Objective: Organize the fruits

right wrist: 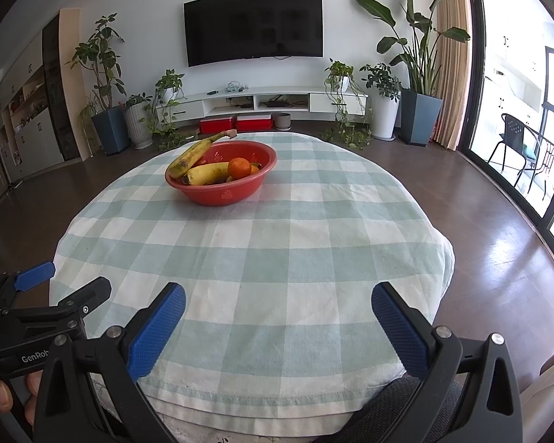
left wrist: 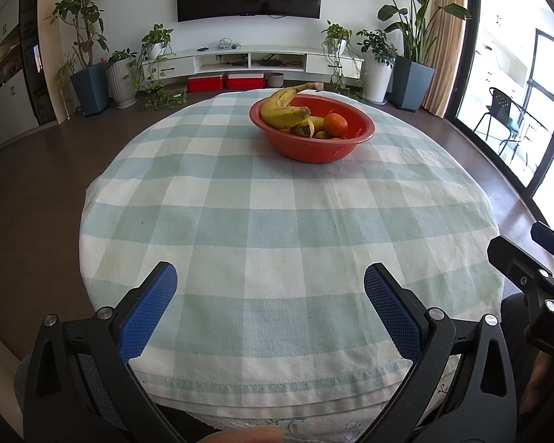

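A red bowl (left wrist: 315,149) stands on the far part of a round table with a green-and-white checked cloth (left wrist: 277,229). It holds two bananas (left wrist: 282,109), an orange (left wrist: 335,124) and smaller fruit that is partly hidden. The right wrist view shows the same bowl (right wrist: 221,193), bananas (right wrist: 207,173) and orange (right wrist: 239,167). My left gripper (left wrist: 270,280) is open and empty above the table's near edge. My right gripper (right wrist: 278,301) is open and empty, also at the near edge, to the right of the left one.
The cloth (right wrist: 262,258) hangs over the table edge all round. Dark wooden floor surrounds the table. Potted plants (left wrist: 88,85), a low white TV cabinet (left wrist: 251,61) and red boxes (left wrist: 227,82) stand by the far wall. A glass door (right wrist: 517,110) is on the right.
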A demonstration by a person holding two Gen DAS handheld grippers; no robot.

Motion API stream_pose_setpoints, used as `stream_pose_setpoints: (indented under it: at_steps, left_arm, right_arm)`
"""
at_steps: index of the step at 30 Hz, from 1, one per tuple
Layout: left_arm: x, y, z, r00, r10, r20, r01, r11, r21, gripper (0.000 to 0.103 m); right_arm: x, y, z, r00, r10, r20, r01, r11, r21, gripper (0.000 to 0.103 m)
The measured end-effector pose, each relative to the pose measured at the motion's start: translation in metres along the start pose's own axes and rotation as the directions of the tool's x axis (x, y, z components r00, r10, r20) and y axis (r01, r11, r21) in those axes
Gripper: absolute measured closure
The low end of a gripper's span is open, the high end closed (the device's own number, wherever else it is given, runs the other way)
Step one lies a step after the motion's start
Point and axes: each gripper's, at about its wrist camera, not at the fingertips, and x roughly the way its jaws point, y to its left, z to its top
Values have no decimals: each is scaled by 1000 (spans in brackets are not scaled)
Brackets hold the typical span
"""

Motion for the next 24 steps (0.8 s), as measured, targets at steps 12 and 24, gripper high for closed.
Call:
stream_pose_setpoints:
  at_steps: [12, 24]
  left_arm:
    - [2, 0, -5, 1000, 4, -2, -4, 1000, 3, 0]
    - [3, -1, -6, 1000, 4, -5, -4, 1000, 4, 0]
  right_arm:
    - [2, -3, -3, 1000, -2, -8, 2, 1000, 4, 0]
    - [2, -3, -4, 1000, -2, -11, 2, 1000, 3, 0]
